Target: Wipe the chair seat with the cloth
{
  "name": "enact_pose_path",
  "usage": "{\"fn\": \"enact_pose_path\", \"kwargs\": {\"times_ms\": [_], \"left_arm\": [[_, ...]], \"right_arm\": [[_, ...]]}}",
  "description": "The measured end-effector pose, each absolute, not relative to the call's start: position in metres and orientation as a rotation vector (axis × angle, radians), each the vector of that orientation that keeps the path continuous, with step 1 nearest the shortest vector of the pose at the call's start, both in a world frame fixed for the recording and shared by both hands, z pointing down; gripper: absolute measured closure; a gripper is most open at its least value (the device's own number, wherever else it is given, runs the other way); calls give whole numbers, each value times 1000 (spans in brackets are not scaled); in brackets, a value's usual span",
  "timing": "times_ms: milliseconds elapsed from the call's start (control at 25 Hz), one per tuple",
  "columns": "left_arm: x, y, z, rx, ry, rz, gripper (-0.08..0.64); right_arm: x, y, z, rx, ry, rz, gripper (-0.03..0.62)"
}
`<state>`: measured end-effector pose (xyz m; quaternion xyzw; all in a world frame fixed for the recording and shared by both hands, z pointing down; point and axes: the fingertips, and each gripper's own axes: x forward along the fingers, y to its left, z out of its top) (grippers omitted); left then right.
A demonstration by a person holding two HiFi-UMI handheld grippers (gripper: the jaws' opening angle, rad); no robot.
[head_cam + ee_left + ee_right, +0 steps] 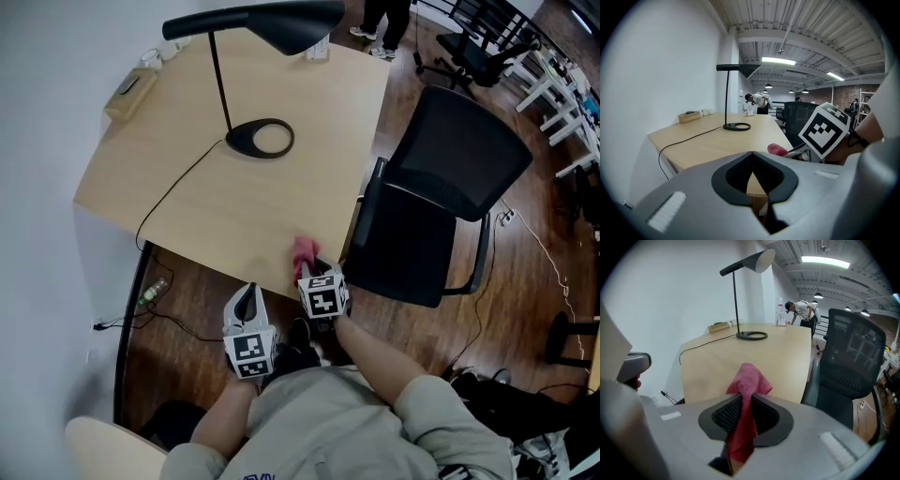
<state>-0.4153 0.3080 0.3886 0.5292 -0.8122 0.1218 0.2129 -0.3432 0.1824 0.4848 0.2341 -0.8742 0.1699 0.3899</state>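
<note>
The right gripper [743, 414] is clamped on a pink cloth [749, 380], which sticks up from its jaws over the near edge of the wooden desk [234, 187]. The left gripper [752, 174] is closed with nothing in it. The black chair seat [408, 248] sits just right of the desk and is untouched by the cloth. By this view the cloth is in hand and all the wiping remains. No readable writing shows, only square black-and-white markers on the grippers.
</note>
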Motion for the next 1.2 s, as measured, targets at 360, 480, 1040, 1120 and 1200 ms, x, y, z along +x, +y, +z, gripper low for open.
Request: {"fn": "enact_pose_path", "kwargs": {"times_ms": [360, 480, 1040, 1120, 1200], "left_arm": [[-400, 290, 388, 1542, -2212, 348, 554], [-387, 278, 374, 1598, -2205, 324, 554], [-212, 181, 255, 2055, -1991, 143, 554], [-178, 175, 238, 2129, -1937, 111, 554], [-146, 172, 221, 2197, -1900, 93, 554]], "right_arm": [[-343, 186, 480, 514, -2292, 519, 420], [-326, 185, 452, 520, -2362, 526, 407], [-91, 130, 259, 1067, -2629, 325, 592], [-53, 131, 239, 1158, -2636, 312, 592], [-16, 134, 220, 1252, -2644, 297, 592]]}}
